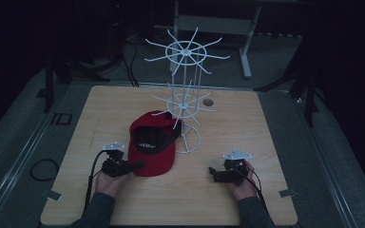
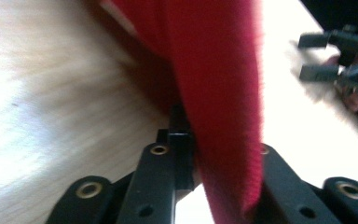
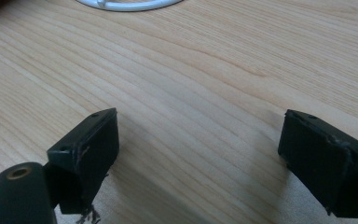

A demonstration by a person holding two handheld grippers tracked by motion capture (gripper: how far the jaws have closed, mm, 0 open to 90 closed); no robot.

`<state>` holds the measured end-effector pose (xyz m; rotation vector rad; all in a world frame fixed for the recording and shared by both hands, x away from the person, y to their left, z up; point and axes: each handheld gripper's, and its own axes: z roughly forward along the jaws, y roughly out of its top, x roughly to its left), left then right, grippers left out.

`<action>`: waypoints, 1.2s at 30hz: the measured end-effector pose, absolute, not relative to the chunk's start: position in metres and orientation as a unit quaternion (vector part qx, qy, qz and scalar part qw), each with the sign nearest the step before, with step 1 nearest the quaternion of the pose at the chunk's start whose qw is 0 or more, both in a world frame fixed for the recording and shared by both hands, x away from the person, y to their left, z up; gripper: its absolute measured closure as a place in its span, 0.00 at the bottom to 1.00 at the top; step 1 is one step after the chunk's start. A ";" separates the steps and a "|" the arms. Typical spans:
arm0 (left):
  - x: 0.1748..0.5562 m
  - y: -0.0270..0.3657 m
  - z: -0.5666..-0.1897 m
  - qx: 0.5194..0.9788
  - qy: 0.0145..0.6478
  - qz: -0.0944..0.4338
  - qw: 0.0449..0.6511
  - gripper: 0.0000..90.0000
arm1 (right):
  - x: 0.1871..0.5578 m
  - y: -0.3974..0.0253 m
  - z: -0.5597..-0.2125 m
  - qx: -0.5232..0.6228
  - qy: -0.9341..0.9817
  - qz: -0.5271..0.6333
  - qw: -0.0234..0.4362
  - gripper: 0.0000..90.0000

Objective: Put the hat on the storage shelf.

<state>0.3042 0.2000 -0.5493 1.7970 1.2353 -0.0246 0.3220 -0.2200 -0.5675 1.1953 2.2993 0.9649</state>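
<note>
My left gripper (image 1: pixel 132 166) has its fingers clamped on the brim of the red cap (image 1: pixel 151 148), which lies on the table (image 1: pixel 228 199) at centre frame in the high view, its crown just beside the base of the white wire rack (image 1: pixel 184 102). My right gripper (image 1: pixel 213 172) rests at lower right, fingers wide apart over bare wood. I judge the grasp made; lifting and hanging the cap on a rack arm remain.

Red cap (image 1: pixel 151 153), black inside, upside down on table, brim edge pinched by left tool (image 1: pixel 132 166).
</note>
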 end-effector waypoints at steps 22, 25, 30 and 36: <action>0.298 0.226 -0.540 0.692 0.536 0.065 0.480 0.95 | 0.322 -0.220 -0.567 0.425 0.817 0.343 0.186 0.13; 0.297 0.229 -0.537 0.683 0.540 0.072 0.486 0.95 | 0.322 -0.220 -0.567 0.425 0.817 0.343 0.186 0.13; 0.294 0.235 -0.529 0.676 0.542 0.088 0.492 0.95 | 0.322 -0.220 -0.567 0.425 0.817 0.343 0.187 0.13; 0.291 0.238 -0.521 0.669 0.548 0.099 0.492 0.95 | 0.322 -0.220 -0.567 0.425 0.817 0.343 0.187 0.13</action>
